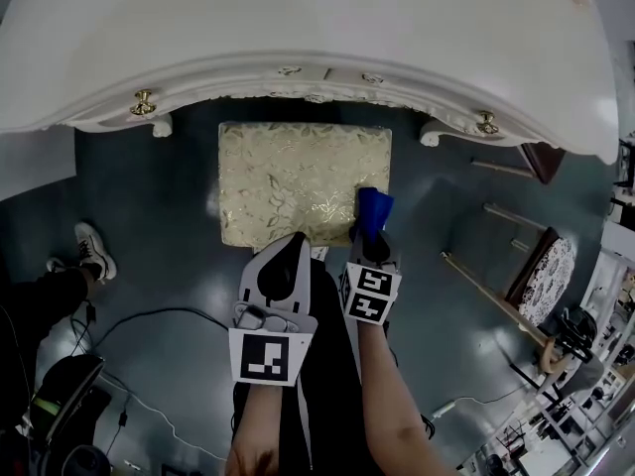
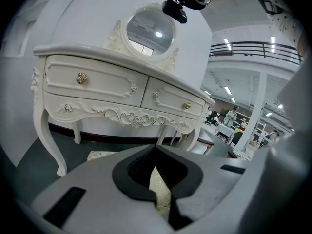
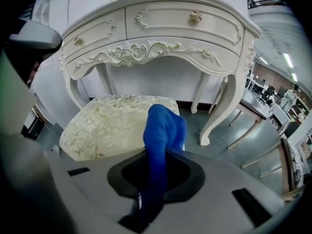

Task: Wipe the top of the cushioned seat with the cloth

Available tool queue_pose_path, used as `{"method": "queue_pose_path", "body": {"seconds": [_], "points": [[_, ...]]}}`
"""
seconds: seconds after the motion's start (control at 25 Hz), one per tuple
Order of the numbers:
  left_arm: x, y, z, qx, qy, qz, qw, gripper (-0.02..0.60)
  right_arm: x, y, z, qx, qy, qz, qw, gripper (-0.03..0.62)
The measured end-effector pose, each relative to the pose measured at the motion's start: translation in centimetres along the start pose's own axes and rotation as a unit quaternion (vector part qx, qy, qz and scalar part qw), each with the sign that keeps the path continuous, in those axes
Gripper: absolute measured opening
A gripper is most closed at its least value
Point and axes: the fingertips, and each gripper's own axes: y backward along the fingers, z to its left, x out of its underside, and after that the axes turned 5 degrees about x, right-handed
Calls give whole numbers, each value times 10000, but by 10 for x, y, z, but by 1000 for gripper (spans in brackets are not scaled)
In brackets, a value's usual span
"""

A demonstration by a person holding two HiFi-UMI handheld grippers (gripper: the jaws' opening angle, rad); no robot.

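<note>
Head cam sits high, aimed steeply down: cushioned seat [image 1: 303,181] mid-frame, dresser [image 1: 298,28] top across upper edge. Left gripper view: low, nearly level, facing dresser front, seat edge barely in shot. Right gripper view: higher, tilted down, close over seat. All 3 share seat + dresser, both gripper views fisheye

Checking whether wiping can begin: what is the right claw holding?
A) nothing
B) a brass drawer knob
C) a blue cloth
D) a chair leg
C: the right claw is shut on the blue cloth, whose free end sticks out toward the cushioned seat.
</note>
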Motion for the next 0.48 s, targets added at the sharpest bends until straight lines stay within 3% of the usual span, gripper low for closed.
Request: {"method": "queue_pose_path", "body": {"seconds": [0.48], "points": [[-6,14,17,-134,118,-76,9998,-8,-9,6,44,-260,245,-24,9994,61]]}}
